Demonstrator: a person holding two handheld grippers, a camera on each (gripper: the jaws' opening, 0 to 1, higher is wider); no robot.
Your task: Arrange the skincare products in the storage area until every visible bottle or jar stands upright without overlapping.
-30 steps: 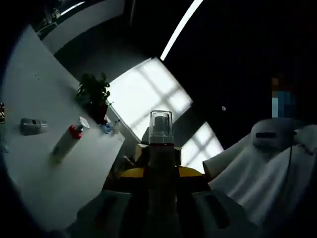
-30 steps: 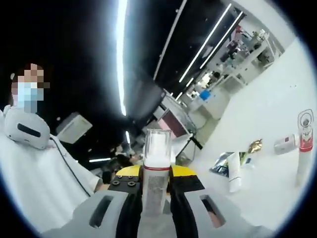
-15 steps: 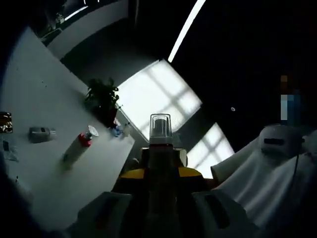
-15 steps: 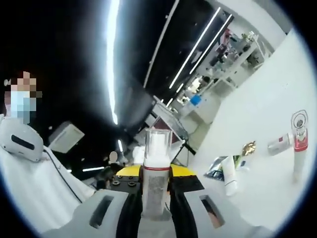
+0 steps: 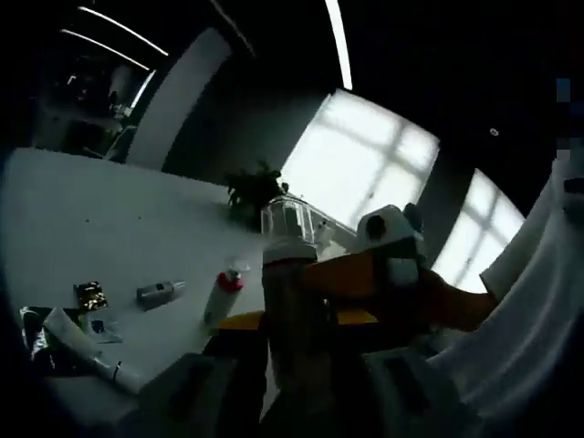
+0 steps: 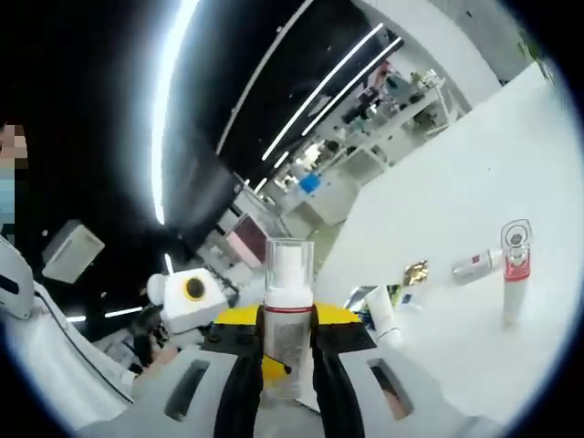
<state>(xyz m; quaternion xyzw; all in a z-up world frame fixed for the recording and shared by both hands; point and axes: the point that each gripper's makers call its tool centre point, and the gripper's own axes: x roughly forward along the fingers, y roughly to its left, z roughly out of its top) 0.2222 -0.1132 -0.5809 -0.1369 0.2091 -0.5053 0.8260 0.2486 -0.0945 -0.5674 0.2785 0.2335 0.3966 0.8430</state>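
Carrying step: right gripper [image 6: 279,388] pinches a clear-capped bottle [image 6: 286,315] aloft, left gripper [image 5: 292,392] likewise clamped on it; next, lower it upright onto the white table [image 6: 474,210].

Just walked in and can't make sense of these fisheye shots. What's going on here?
A person is tidying skincare products on a white table with two handheld grippers. Both grippers are clamped on one clear-capped pump bottle, held up off the table. On the table, a red-collared tube stands upright, while a small grey bottle and a white tube lie flat beside a gold packet. So the arranging is not finished.
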